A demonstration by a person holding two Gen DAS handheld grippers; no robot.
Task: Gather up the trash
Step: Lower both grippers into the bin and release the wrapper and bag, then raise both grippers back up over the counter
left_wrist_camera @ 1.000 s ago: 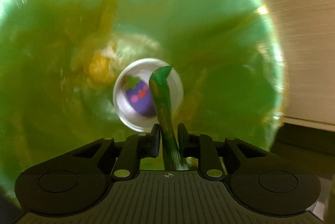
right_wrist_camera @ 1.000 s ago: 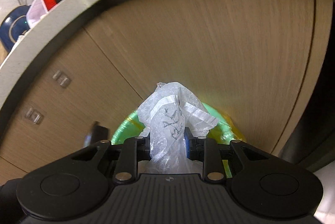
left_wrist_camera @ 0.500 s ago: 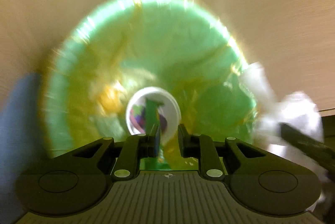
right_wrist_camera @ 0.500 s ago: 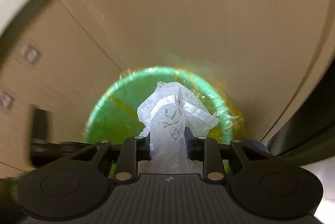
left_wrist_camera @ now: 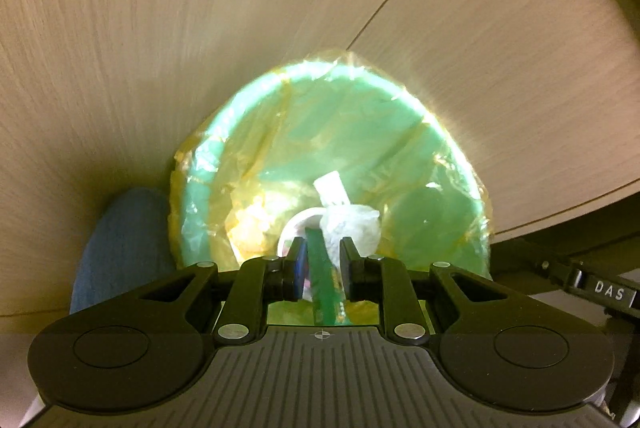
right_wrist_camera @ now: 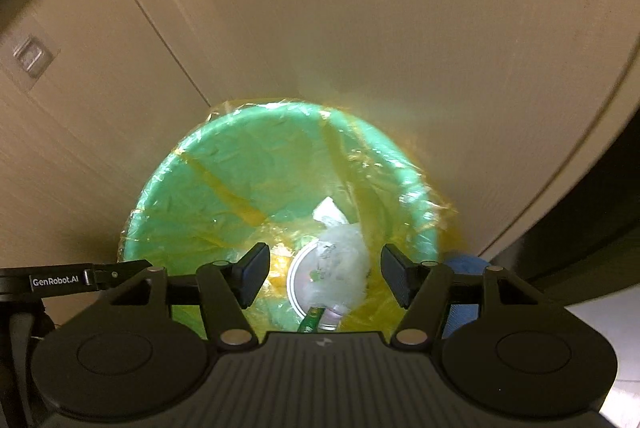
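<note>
A green bin point(left_wrist_camera: 420, 164) lined with a yellowish clear bag stands against wooden cabinet doors; it also shows in the right wrist view point(right_wrist_camera: 208, 188). Inside lie a white round lid point(right_wrist_camera: 304, 280), a crumpled clear plastic wrapper point(right_wrist_camera: 344, 260) and a small white scrap point(left_wrist_camera: 330, 190). My left gripper point(left_wrist_camera: 320, 270) hovers above the bin with its fingers slightly apart; a green strip point(left_wrist_camera: 322, 280) shows between them, and I cannot tell whether they grip it. My right gripper point(right_wrist_camera: 324, 278) is open and empty above the bin, over the wrapper point(left_wrist_camera: 352, 228).
Wooden cabinet doors point(left_wrist_camera: 200, 28) rise right behind the bin. A blue cloth-like thing point(left_wrist_camera: 116, 252) sits on the floor beside the bin, and also shows in the right wrist view point(right_wrist_camera: 464, 268). A dark gap point(right_wrist_camera: 592, 228) lies to the right of the cabinet.
My right gripper has opened and let the plastic wrapper fall into the bin. My left gripper has drawn back up out of the bin and its fingers have parted a little.
</note>
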